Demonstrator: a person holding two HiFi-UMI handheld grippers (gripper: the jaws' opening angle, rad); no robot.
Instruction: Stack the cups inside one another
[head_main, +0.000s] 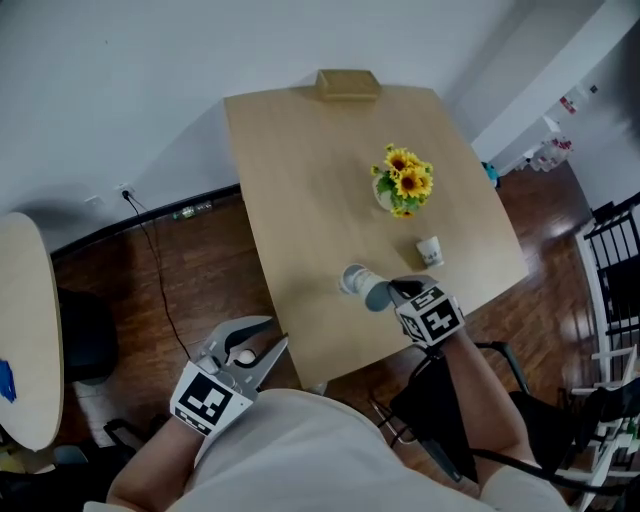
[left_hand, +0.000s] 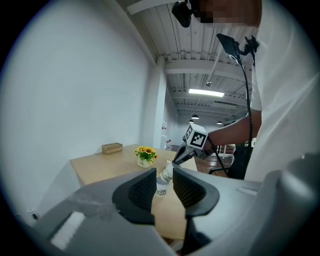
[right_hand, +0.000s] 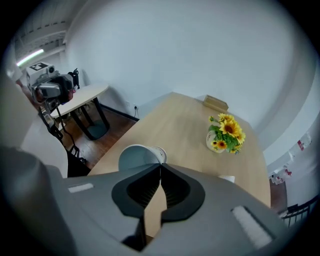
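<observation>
Cups are apart: the tilted cup (head_main: 362, 285), mid-frame, has its rim pinched in the right gripper (head_main: 392, 290); the upright cup (head_main: 429, 250) stands on the bench (head_main: 310, 180), upper right of it. Left gripper (head_main: 268, 335) gapes wide, lower left.

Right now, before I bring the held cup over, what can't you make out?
Standing cup: in the right gripper view, the right claw's body hides all but a sliver of rim.
Held cup and standing cup in the left gripper view: tiny, overlapping, partly behind the left claw's fingers.
Markings on the cups: too small to read in any view.
</observation>
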